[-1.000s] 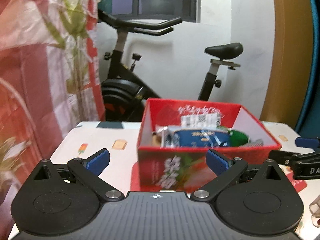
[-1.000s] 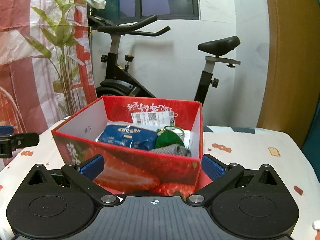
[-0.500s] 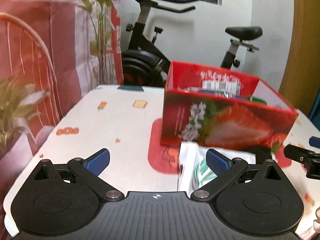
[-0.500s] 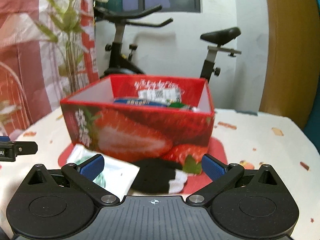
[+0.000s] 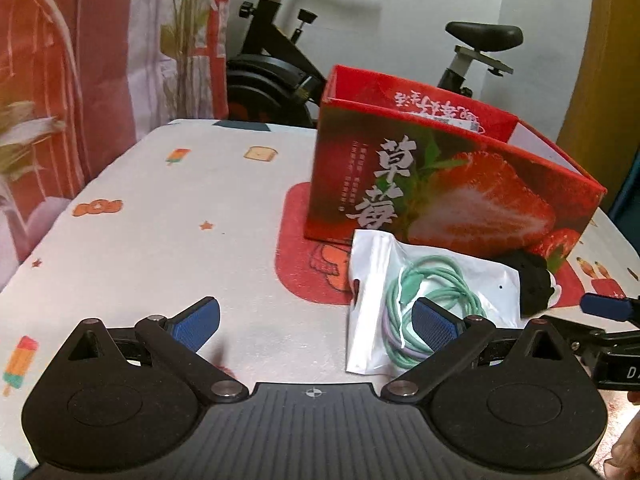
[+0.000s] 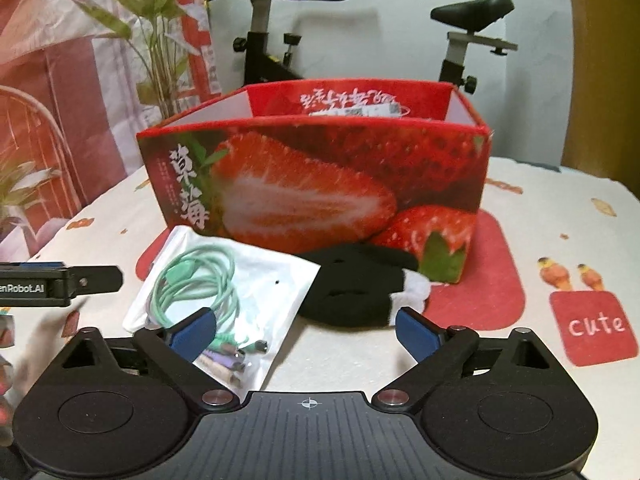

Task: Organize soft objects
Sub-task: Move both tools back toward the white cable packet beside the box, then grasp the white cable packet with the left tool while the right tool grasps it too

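A red strawberry-printed box [image 5: 440,184] [image 6: 320,184] stands open-topped on the table; from this low angle I see almost nothing of its contents. In front of it lie a clear bag with a coiled green cable [image 5: 432,292] [image 6: 224,284] and a black soft item with white trim [image 5: 532,284] [image 6: 352,288]. My left gripper [image 5: 316,322] is open just above the table, its right finger over the bag's near end. My right gripper [image 6: 306,330] has its jaws closing but still wide; they hang over the bag's corner and the black item's near edge, pressing on neither.
The tablecloth [image 5: 160,220] is white with small printed pictures and red patches. An exercise bike [image 5: 280,72] stands behind the table, with a red-and-white curtain [image 5: 80,80] and a plant [image 6: 160,40] on the left. One of the right gripper's fingers [image 5: 604,307] shows at the left wrist view's right edge.
Both grippers have sunk from above the box toward the table in front of it. The box's inside has dropped from sight; the bag and black item have come into view.
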`<state>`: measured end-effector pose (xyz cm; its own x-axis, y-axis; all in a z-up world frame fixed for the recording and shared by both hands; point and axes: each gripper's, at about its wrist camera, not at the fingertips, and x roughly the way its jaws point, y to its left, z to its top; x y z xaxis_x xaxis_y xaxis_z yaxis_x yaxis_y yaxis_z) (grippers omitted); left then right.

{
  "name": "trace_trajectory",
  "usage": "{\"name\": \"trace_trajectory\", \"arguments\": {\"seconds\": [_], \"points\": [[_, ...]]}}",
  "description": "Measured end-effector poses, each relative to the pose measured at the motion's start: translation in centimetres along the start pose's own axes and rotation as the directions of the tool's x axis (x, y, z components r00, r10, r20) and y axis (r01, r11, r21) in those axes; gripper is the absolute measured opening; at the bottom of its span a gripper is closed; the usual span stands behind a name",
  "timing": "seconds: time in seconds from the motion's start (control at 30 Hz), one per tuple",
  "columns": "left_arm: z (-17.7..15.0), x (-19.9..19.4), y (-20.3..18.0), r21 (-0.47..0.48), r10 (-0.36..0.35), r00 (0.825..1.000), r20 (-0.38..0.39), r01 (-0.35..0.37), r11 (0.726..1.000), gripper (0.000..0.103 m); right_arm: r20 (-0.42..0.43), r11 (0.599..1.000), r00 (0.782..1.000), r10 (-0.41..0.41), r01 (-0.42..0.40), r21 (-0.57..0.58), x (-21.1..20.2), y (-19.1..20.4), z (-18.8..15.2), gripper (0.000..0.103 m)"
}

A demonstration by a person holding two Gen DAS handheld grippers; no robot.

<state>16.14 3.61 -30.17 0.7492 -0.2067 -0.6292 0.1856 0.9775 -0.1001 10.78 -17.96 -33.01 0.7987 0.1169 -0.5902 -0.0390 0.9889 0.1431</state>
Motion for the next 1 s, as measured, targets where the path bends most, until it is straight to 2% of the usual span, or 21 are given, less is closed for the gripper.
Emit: {"name": "trace_trajectory", "arguments": {"seconds": [0.03, 0.13, 0.17, 0.3, 0.43, 0.67, 0.73, 1.0], "points": [[-0.1, 0.2, 0.0, 0.005, -0.009, 1.000, 0.007, 0.009, 1.000, 0.102, -0.007, 1.000, 1.000, 0.007, -0.007, 0.002, 0.2, -0.1, 0.0, 0.085], [-0.1, 0.7, -0.2, 0.017, -0.033, 0.999, 0.015, 0.033, 0.999, 0.097, -0.027, 1.000, 0.999, 0.028, -0.028, 0.013, 0.8, -0.3, -0.1, 0.081], [0.0, 0.9, -0.2, 0.018, -0.035, 0.999, 0.011, 0.035, 0.999, 0.091, -0.032, 0.999, 0.999, 0.036, -0.035, 0.015, 0.9, -0.4, -0.2, 0.080], [0.1, 1.9, -0.9, 0.055, -0.052, 0.998, -0.019, 0.053, 0.997, 0.080, -0.045, 0.998, 0.997, 0.057, -0.056, 0.018, 1.4, -0.5, -0.3, 0.072], [0.3, 3.1, -1.4, 0.075, -0.099, 0.993, -0.060, 0.103, 0.992, 0.062, -0.068, 0.997, 0.994, 0.082, -0.081, 0.013, 2.0, -0.2, -0.3, 0.065], [0.4, 4.2, -1.5, 0.006, -0.195, 0.977, -0.091, 0.196, 0.981, 0.057, -0.072, 0.993, 0.991, 0.114, -0.114, -0.001, 2.5, 0.1, -0.1, 0.061], [0.2, 4.4, -1.3, -0.037, -0.232, 0.966, -0.112, 0.229, 0.973, 0.057, -0.068, 0.993, 0.991, 0.119, -0.119, -0.006, 2.6, 0.2, 0.1, 0.060], [-0.7, 4.2, -1.8, -0.067, -0.273, 0.951, -0.145, 0.266, 0.962, 0.057, -0.078, 0.989, 0.986, 0.146, -0.146, 0.007, 3.0, 0.2, 0.1, 0.053]]}}
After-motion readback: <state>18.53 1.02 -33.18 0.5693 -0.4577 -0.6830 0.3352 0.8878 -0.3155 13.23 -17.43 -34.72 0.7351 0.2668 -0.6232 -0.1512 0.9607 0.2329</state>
